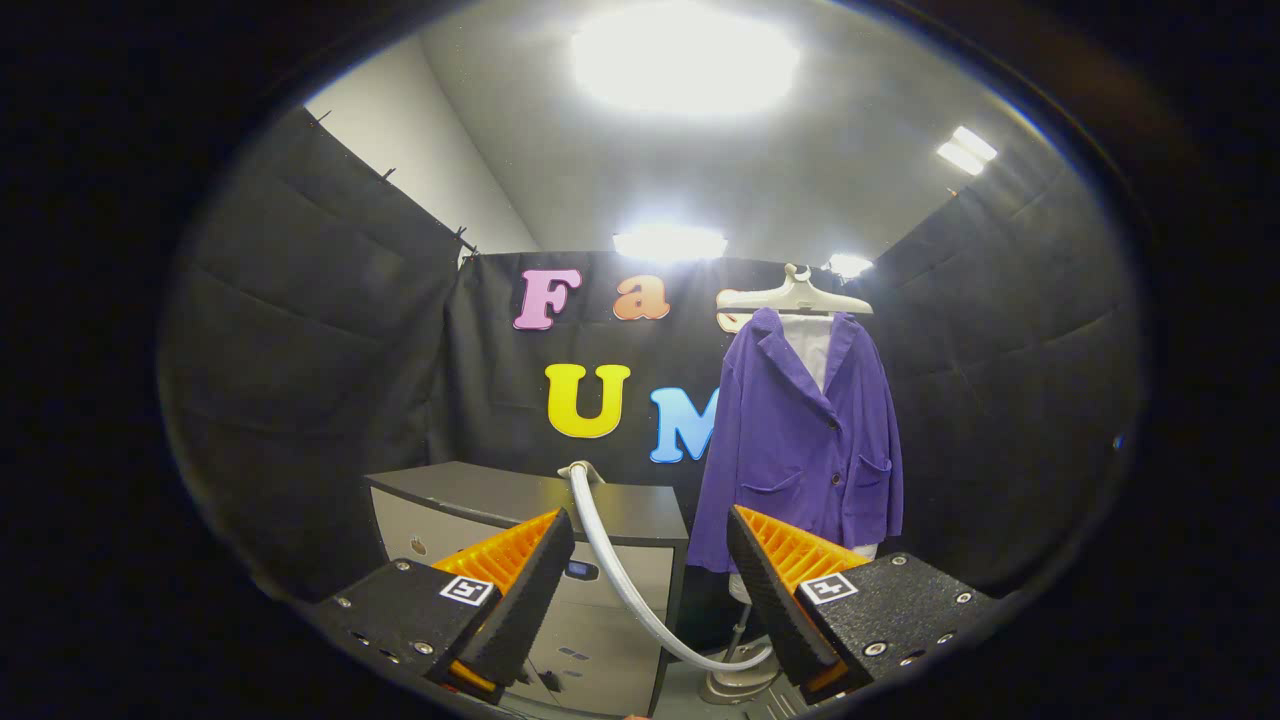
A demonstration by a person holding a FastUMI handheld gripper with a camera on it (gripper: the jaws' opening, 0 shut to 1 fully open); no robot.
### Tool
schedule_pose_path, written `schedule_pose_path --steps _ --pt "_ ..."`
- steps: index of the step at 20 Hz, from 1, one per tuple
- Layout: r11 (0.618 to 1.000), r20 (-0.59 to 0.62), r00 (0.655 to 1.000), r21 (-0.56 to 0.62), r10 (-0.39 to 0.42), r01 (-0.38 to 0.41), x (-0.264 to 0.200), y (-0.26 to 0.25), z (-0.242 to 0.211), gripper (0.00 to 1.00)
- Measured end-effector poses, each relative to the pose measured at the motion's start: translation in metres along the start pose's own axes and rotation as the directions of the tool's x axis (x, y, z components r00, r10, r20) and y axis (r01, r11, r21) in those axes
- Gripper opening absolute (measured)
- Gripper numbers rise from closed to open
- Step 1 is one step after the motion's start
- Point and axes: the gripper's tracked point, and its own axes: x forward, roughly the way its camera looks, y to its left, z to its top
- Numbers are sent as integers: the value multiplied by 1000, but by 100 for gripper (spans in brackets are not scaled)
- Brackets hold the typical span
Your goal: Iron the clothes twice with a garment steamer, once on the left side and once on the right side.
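In the gripper view, the gripper [650, 560] has its two fingers [525, 590] spread wide apart with nothing held between them. Each finger is a wedge of ribbed orange plastic faced with a black, grainy pad, bolted to a black block that carries a small square black-and-white marker.

Beyond the fingers, ahead and to the right, a purple jacket [800, 430] hangs on a pale plastic hanger [795, 295]. The cloth looks soft and matte, with a notched collar, dark buttons and two patch pockets; something white shows at the neck and below the hem.

A smooth white hose [620, 570] curves down from a steamer head [580, 468] resting on the table [520, 495], passing between the fingers to a pale base [735, 680] on the floor. The table is a dark-topped cabinet with grey drawer fronts. No writing on it can be read.
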Motion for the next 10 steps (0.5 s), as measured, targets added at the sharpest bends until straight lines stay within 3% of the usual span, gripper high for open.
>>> schedule_pose_path --steps 10 --pt "999 -36 999 35 -6 8 8 -29 -3 95"
